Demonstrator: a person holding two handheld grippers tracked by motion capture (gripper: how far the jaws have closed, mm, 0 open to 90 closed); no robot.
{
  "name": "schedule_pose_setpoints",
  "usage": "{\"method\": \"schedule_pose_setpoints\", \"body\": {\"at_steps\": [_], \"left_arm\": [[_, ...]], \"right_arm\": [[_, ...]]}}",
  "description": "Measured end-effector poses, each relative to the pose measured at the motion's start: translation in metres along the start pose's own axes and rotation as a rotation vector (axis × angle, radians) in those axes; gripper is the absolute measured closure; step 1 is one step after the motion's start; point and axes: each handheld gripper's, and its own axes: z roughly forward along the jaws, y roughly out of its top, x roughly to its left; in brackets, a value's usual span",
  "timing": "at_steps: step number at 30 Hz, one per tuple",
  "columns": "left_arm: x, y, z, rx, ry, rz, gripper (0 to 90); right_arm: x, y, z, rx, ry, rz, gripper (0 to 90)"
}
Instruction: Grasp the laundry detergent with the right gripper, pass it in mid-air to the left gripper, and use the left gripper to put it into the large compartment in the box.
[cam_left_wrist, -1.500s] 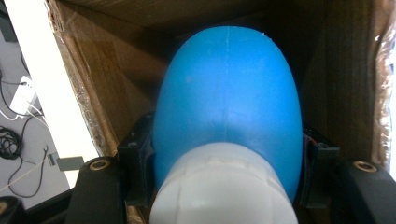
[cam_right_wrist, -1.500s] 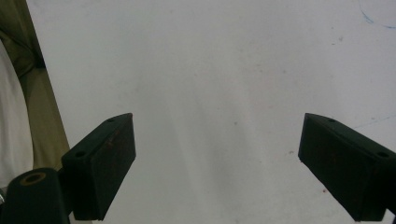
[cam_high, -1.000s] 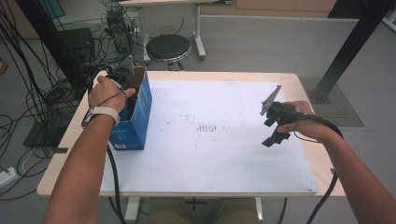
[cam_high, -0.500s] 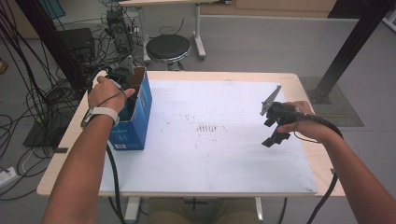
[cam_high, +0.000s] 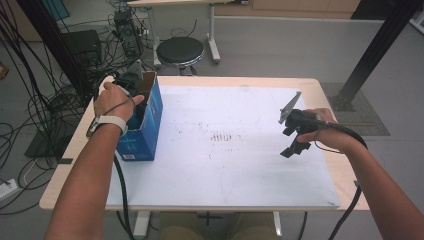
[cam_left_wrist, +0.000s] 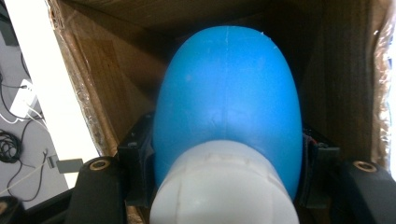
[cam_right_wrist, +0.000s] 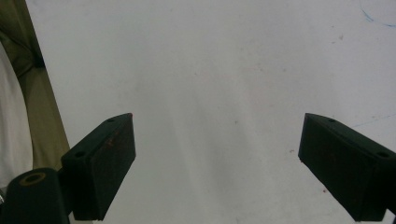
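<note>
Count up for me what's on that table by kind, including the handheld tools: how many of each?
Handheld tools: 2, the left tool in the box and the right tool over the white sheet
Blue cardboard box: 1
Blue and white bottle-like object, gripped inside the box: 1
White sheet: 1
Total: 5

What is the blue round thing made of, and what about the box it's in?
The blue round thing looks like smooth, matte plastic or rubber, with a faint moulding seam; its white end looks like plastic too. The box looks like cardboard: brown and dull inside, with printed blue sides outside.
</note>
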Motion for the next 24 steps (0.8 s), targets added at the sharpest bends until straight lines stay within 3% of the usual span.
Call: {"method": "schedule_pose_setpoints", "body": {"at_steps": [24], "left_arm": [[0.0013,-0.0009,0.0,-0.004,-0.003,-0.001,36.9]], "right_arm": [[0.0005,0.0019,0.0012,0.002,0.003,-0.006,11.1]]}}
